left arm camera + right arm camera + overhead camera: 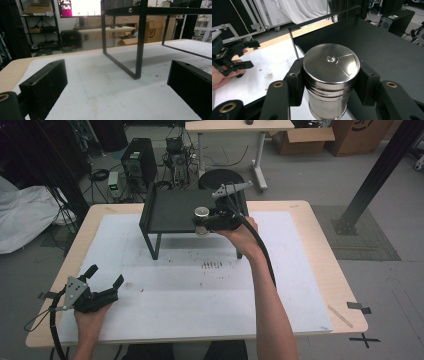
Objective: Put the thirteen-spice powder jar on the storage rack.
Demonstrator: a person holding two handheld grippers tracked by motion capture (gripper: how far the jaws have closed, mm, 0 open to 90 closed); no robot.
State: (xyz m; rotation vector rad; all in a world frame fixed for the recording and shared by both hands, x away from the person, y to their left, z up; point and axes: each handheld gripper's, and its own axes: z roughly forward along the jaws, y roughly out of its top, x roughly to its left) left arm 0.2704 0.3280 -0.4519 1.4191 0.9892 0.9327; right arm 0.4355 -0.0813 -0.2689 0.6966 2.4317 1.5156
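A shiny steel shaker [331,75] with a flat lid is clamped between the two black jaws of my right gripper [329,80]. In the high view that right gripper [202,221] holds the shaker [202,215] at the front edge of a black raised shelf [170,210], roughly level with its top. My left gripper [104,276] rests low at the table's near left corner with jaws wide apart and nothing between them. The left gripper view looks along the white mat [112,85] towards the shelf's leg [140,42].
A white mat [210,280] covers most of the wooden table [320,230]. The shelf stands on thin black legs at the table's far middle. Computers, cables and a round stool sit on the floor beyond the table. A black post stands at the right.
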